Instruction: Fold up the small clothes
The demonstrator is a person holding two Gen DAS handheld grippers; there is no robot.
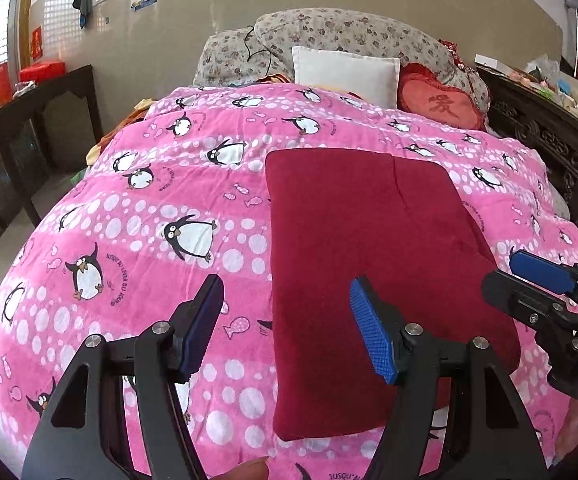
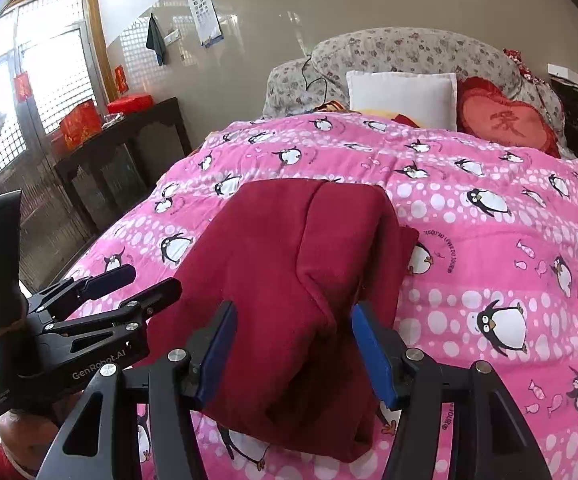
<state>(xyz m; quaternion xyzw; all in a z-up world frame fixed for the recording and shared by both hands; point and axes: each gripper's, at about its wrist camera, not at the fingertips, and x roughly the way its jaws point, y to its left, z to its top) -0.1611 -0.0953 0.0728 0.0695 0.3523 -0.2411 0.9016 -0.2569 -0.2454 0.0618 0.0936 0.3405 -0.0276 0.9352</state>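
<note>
A dark red garment (image 1: 369,264) lies folded into a long rectangle on the pink penguin quilt (image 1: 149,208). My left gripper (image 1: 285,324) is open and empty, its jaws straddling the garment's near left edge from above. My right gripper (image 2: 293,344) is open, with the garment's near end (image 2: 289,280) between its jaws; nothing is pinched. The right gripper also shows at the right edge of the left wrist view (image 1: 545,284). The left gripper shows at the left of the right wrist view (image 2: 129,284).
A white pillow (image 1: 345,72), a red heart cushion (image 1: 441,104) and a floral bolster (image 1: 329,36) lie at the bed's head. A dark wooden table (image 1: 29,120) with red boxes stands left. A carved dark headboard (image 1: 549,140) with clutter stands right.
</note>
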